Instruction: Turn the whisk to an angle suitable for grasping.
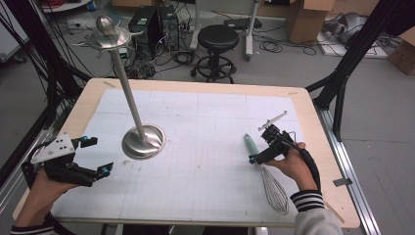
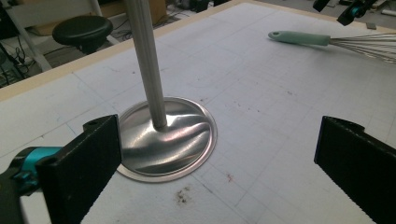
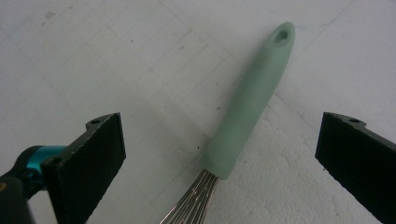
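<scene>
Whisk [image 1: 266, 171] flat on tabletop [image 1: 205, 147] at right side, mint handle [image 3: 252, 102] pointing away from person, wire loops toward near edge. Right claw [image 1: 262, 147] spread wide just above handle, jaws either side of it, not touching. Left claw [image 1: 93, 156] also wide, nothing between jaws, near front-left corner, aimed at round steel base [image 2: 168, 137] of upright hook stand [image 1: 125, 83]. Black stool [image 1: 218, 39] on floor beyond tabletop.
</scene>
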Tool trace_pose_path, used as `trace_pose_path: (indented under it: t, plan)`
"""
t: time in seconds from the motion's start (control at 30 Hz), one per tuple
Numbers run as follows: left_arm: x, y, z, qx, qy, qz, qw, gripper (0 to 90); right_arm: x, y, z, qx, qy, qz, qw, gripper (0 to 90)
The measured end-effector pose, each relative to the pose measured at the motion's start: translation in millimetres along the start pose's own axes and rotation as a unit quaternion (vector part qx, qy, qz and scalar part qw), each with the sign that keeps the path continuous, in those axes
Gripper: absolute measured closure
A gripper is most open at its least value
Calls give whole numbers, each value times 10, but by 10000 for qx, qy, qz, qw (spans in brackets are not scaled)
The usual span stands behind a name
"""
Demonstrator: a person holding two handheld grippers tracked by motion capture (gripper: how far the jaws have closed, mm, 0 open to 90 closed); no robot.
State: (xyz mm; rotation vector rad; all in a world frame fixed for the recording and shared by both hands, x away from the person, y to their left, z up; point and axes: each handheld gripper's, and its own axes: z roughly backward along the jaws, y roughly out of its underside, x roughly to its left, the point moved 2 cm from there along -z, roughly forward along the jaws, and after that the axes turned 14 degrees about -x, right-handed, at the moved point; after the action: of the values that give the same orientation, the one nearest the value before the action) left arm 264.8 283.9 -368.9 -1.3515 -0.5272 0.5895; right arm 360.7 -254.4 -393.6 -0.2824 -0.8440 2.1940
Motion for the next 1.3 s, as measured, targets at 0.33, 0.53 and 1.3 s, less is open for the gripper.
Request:
trace_pose_path:
  t: [0.33,0.53,1.3]
  plan:
    - [4,2,13,-9,-6,13,10000,17,-48,34,-205,488,47,-85,9988,7]
    - [3,5,4,8,6,2,10000,17,-65,48,-264,642,69,-73,9979,53]
    - [-5,11,-1,41,24,0,10000,17,-114,86,-382,1144,51,-289,9930,453]
